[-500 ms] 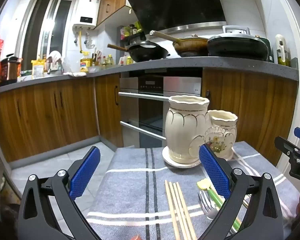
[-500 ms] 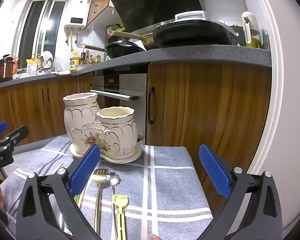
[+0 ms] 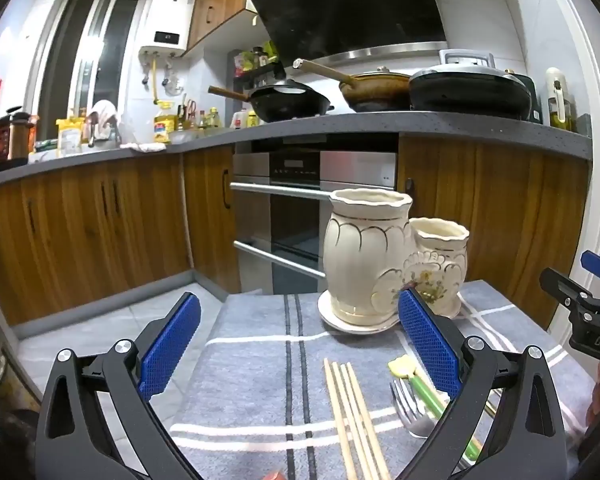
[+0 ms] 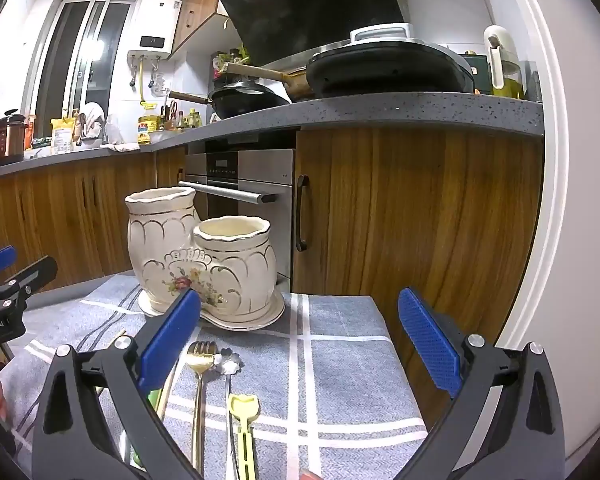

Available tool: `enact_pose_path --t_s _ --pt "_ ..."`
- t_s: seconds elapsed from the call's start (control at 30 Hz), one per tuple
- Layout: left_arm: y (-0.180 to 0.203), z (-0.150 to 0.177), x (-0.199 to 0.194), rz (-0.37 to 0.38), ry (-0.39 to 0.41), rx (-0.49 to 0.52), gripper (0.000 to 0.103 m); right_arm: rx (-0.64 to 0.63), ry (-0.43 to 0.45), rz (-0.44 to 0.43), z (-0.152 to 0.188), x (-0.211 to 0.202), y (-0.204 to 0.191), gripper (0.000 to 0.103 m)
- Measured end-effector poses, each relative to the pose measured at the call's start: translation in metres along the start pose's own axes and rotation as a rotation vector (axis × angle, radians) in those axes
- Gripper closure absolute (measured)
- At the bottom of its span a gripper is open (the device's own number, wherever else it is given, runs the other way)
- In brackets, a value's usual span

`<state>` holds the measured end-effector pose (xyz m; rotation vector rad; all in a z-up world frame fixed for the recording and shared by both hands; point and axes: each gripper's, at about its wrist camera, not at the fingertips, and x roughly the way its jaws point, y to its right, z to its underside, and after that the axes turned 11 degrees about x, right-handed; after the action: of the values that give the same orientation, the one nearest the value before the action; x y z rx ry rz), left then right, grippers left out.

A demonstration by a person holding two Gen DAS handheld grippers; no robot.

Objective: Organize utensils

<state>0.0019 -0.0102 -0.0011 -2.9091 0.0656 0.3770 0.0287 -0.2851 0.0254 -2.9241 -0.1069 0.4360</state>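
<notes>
A cream double-pot utensil holder (image 3: 384, 256) (image 4: 204, 264) stands on its saucer at the far side of a grey striped cloth (image 3: 260, 364) (image 4: 340, 364). Several wooden chopsticks (image 3: 352, 412), a silver fork (image 3: 410, 404) and a green-handled utensil (image 3: 424, 390) lie on the cloth near my left gripper (image 3: 298, 344), which is open and empty above them. My right gripper (image 4: 298, 344) is open and empty too, over a gold fork (image 4: 199, 364), a small flower-shaped spoon (image 4: 228, 362) and a yellow utensil (image 4: 244, 412).
Wooden cabinets (image 3: 92, 232) and a steel oven (image 3: 296, 216) stand behind the table under a grey counter (image 4: 380, 112) with pans. The cloth's right edge (image 4: 404, 364) drops off beside a white door frame (image 4: 540, 200). The other gripper's tip shows at the frame edge (image 3: 580, 304) (image 4: 8, 288).
</notes>
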Motion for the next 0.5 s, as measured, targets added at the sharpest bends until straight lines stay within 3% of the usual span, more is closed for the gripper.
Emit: enact_pose_path --t_s 0.5 --pt "-0.0029 -0.0013 -0.0009 0.005 -0.001 -0.006 0.005 -0.004 -0.013 0.011 -0.0005 0.0049 -0.0041 0.005"
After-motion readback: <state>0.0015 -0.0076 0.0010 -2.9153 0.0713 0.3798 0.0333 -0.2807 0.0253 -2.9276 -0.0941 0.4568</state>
